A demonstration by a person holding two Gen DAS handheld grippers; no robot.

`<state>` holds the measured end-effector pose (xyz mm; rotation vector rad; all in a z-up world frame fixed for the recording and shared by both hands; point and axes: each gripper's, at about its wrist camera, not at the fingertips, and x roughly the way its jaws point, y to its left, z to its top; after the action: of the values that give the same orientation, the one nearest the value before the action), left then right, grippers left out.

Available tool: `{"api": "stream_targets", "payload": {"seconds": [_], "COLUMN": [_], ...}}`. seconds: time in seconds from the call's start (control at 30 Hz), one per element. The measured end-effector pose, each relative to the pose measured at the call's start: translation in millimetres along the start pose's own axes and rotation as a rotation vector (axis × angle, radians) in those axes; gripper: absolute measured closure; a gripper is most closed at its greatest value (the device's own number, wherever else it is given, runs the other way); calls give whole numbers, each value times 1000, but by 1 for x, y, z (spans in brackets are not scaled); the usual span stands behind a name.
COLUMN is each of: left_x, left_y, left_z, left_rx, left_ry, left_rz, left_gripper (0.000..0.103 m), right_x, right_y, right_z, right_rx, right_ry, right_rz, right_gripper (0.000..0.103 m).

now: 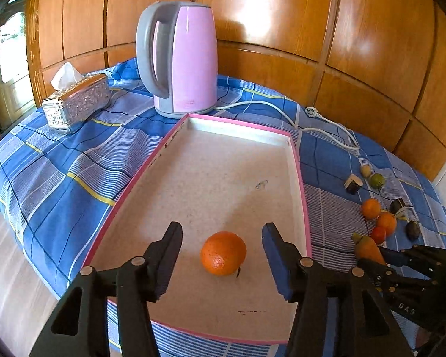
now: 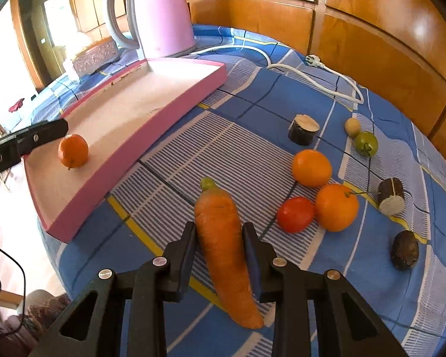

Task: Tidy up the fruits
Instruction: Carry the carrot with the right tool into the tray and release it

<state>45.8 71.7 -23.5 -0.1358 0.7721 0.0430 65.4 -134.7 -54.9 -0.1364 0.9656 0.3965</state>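
Observation:
An orange (image 1: 223, 253) rests on the floor of the pink-rimmed tray (image 1: 302, 178), near its front end. My left gripper (image 1: 223, 227) stands open around it, both pads clear of the peel. In the right wrist view the same orange (image 2: 73, 151) lies in the tray (image 2: 163, 113) beside a left fingertip (image 2: 49, 132). My right gripper (image 2: 219, 226) is shut on a carrot (image 2: 223, 250) at its thick middle, green stub pointing away, over the blue checked cloth. The carrot (image 1: 368, 248) also shows at the right in the left wrist view.
Right of the carrot lie two oranges (image 2: 311, 168), a red tomato (image 2: 295, 214), a green tomato (image 2: 366, 143), a small yellow fruit (image 2: 352, 127) and dark cut pieces (image 2: 303, 129). A pink kettle (image 1: 190, 59) with a white cord and a tissue box (image 1: 77, 104) stand behind the tray.

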Motion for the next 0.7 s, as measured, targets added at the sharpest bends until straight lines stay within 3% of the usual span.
{"api": "stream_targets", "payload": {"seconds": [0.4, 0.7], "left_x": [-4, -8], "left_y": [7, 32], "left_z": [-9, -6], "left_rx": [-22, -93], "left_ry": [4, -15], "left_rz": [15, 49], "left_gripper": [45, 43], "right_x": [-19, -39], "right_y": [-1, 25], "right_z": [16, 50], "right_rx": [144, 230], "right_ry": [-79, -149], "right_rz": [90, 317], "right_gripper": [72, 72]}}
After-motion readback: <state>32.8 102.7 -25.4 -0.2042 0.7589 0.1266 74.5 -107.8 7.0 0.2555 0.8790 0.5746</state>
